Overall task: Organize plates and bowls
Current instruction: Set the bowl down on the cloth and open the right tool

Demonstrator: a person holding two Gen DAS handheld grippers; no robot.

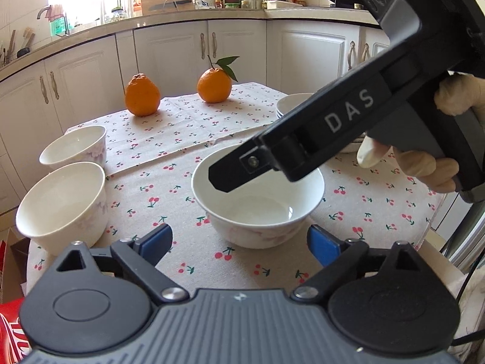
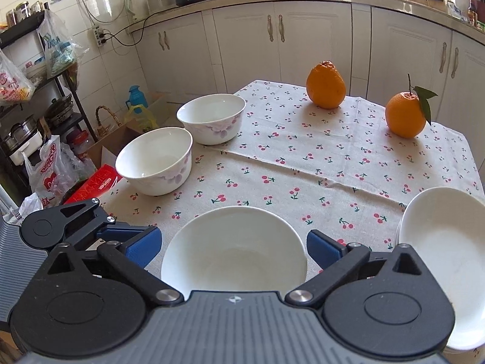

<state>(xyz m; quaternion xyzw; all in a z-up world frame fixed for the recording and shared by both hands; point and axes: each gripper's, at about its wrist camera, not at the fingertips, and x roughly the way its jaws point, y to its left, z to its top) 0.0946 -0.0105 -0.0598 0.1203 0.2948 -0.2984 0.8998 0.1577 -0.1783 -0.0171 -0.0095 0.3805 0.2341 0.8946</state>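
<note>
Three bowls (image 2: pixel 233 250) stand upright, mouths up; the left gripper (image 1: pixel 239 244) and right gripper (image 2: pixel 233 248) gape, pinching nothing.

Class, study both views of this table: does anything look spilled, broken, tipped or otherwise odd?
Nothing is spilled or broken. All three bowls stand upright and empty. Only the cherry-print cloth looks slightly untidy, with a raised crease across its middle.

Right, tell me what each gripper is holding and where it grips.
Nothing is held. The left gripper and right gripper both stand open, blue pads clear on either side of the wide bowl resting on the tablecloth.
</note>
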